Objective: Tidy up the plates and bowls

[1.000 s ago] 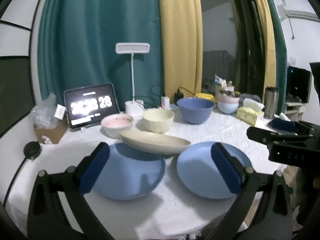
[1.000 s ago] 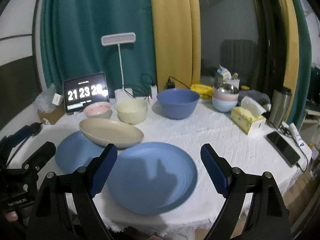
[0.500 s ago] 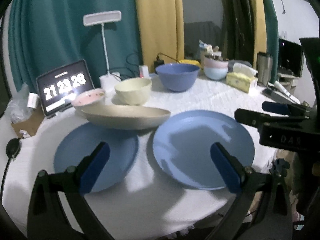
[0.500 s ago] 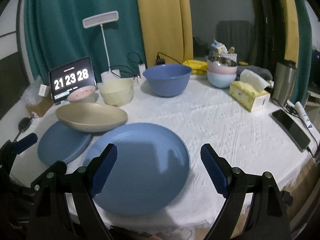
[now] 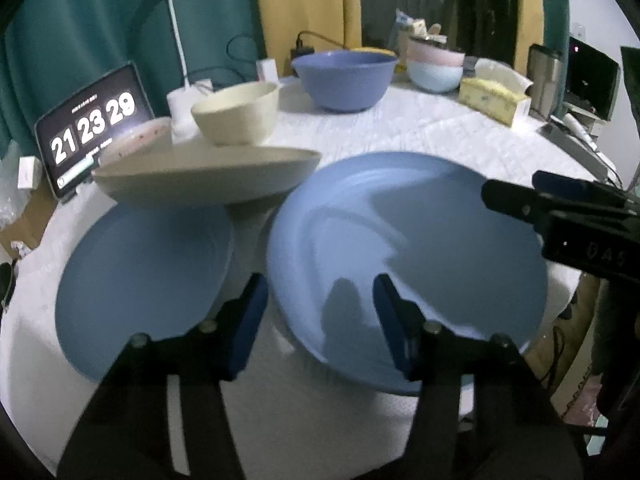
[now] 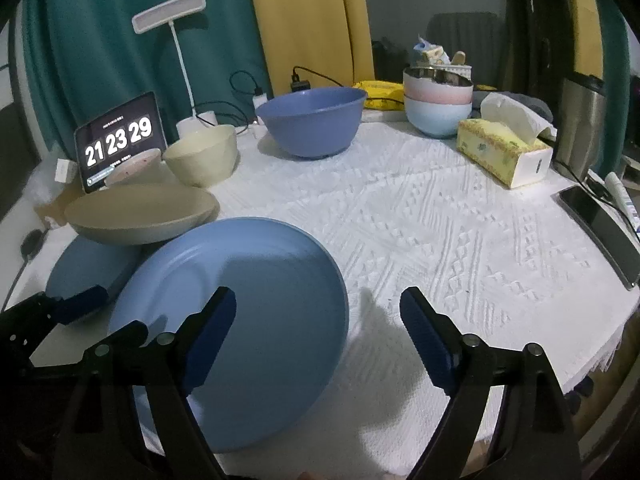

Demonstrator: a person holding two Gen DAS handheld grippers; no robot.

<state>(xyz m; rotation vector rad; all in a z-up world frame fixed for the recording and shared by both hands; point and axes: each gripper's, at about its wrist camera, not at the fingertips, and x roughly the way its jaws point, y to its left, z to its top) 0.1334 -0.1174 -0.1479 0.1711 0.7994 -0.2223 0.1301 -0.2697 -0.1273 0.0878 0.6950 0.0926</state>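
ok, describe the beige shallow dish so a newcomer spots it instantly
Start at the tablet clock at the table's back left. Just in front of it sits the beige shallow dish, its edge overlapping the smaller blue plate. It is the only wide, low beige piece; the cream bowl behind it is deeper and narrower.

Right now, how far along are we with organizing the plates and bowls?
Barely started. Done: only the pink and pale blue bowls at the back sit nested. In hand: nothing held; the left gripper has its jaws astride the near rim of the big blue plate, and the right gripper hovers open. Left: the smaller blue plate, beige dish, cream bowl, speckled pink bowl and blue bowl all sit separate.
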